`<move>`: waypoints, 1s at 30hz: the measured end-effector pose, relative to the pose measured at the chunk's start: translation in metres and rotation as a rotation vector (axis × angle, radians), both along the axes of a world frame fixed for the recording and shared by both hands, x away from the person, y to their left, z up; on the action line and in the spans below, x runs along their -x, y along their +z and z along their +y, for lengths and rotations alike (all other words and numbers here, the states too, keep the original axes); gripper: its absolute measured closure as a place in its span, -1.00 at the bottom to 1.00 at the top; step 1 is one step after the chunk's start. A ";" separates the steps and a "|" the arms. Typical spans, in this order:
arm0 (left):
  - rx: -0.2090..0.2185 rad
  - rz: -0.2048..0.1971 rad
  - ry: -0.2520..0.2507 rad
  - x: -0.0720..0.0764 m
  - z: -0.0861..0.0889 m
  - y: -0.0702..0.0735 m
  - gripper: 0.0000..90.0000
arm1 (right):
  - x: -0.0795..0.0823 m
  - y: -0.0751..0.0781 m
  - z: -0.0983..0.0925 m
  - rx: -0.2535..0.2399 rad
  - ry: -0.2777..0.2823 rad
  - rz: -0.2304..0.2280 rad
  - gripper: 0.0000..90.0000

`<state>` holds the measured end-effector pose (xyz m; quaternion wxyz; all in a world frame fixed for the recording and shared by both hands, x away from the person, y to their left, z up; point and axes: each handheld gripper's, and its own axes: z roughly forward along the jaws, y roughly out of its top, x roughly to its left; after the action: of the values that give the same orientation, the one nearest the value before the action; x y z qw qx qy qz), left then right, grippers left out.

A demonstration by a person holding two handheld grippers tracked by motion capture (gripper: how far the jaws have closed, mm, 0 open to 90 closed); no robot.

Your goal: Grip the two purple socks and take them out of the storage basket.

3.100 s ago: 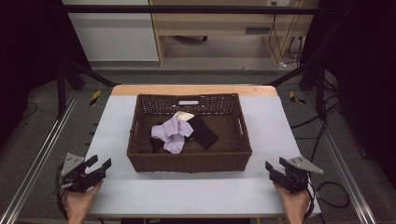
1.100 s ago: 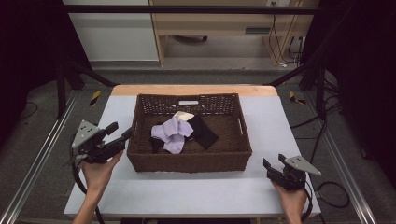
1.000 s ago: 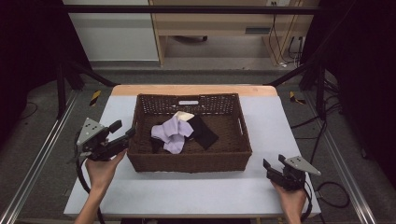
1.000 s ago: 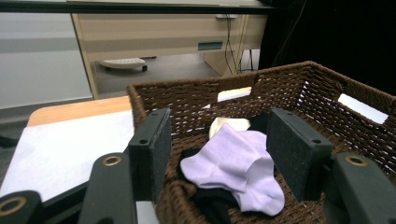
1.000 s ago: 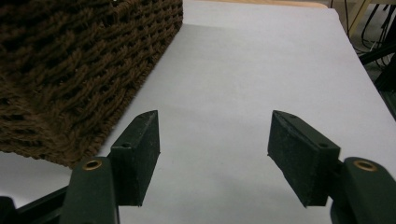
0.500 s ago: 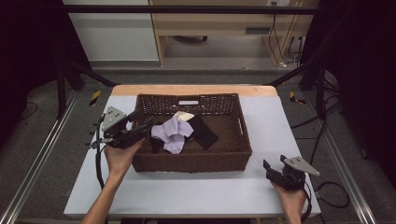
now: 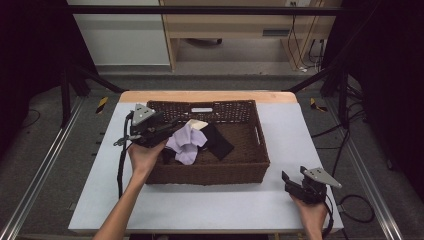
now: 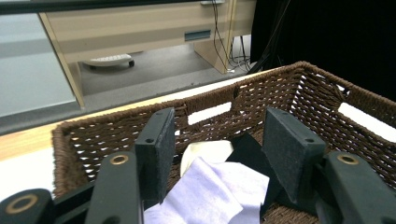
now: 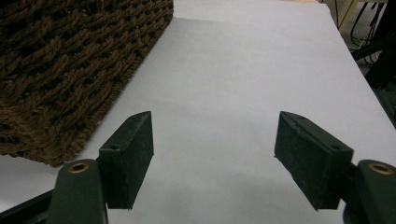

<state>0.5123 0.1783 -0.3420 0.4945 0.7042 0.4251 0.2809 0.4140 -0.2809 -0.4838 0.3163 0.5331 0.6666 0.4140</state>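
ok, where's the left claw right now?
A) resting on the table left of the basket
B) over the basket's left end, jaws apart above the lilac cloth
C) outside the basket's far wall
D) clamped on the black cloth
B: the left claw is over the left end of the basket, jaws apart with the lilac cloth just beyond them, unpinched.

Left tool now over basket, jaws narrowing, nothing between.

Black grippers, grey plates, black cables
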 end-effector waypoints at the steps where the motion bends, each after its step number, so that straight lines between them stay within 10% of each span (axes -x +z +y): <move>1: -0.003 0.007 -0.001 -0.003 -0.002 -0.001 -0.02 | 0.000 0.000 0.000 0.002 0.001 0.000 -0.37; 21: -0.146 0.105 0.010 -0.047 -0.037 -0.021 0.06 | -0.002 0.000 0.002 0.014 0.011 0.018 -0.36; 30: -0.231 0.220 -0.017 -0.061 -0.051 -0.034 0.01 | -0.002 0.000 0.002 0.018 0.013 0.018 -0.37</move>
<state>0.5731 0.1274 -0.3762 0.3629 0.7865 0.4356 0.2449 0.4157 -0.2789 -0.4842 0.3125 0.5295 0.6766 0.4053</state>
